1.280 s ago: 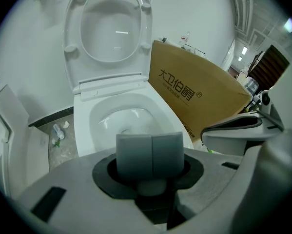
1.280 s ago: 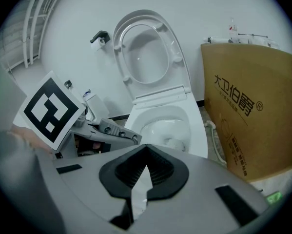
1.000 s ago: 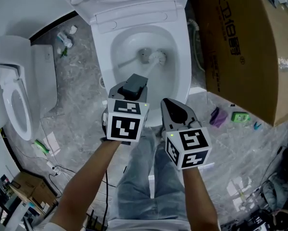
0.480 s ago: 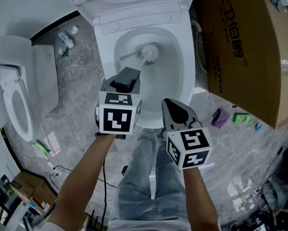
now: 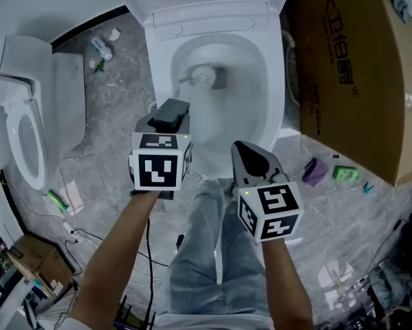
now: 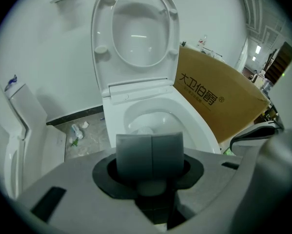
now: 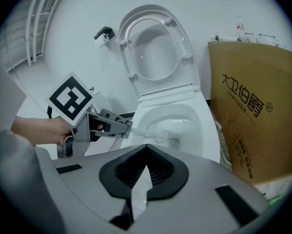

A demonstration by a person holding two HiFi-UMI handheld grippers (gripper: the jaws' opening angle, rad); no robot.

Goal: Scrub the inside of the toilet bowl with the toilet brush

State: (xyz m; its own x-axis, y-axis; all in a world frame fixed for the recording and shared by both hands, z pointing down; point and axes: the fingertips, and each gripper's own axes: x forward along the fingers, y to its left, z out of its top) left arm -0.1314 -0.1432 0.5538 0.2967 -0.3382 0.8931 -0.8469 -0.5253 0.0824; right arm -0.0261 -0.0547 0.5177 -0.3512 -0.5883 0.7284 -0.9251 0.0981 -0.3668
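Note:
The white toilet bowl stands open at the top of the head view, its lid raised. Inside it, the white toilet brush head rests against the bowl's left inner wall near the drain. My left gripper hovers over the bowl's front left rim, shut on the brush handle, which slants down into the bowl. In the left gripper view its grey pads are pressed together. My right gripper hangs at the bowl's front edge, shut and empty.
A large cardboard box stands close on the toilet's right. A second white toilet sits at the left. A small bottle, purple and green items and cables lie on the grey floor. The person's legs are below.
My left gripper has shifted left, sweeping the brush head from the right middle of the bowl to its left side. The right gripper has stayed put.

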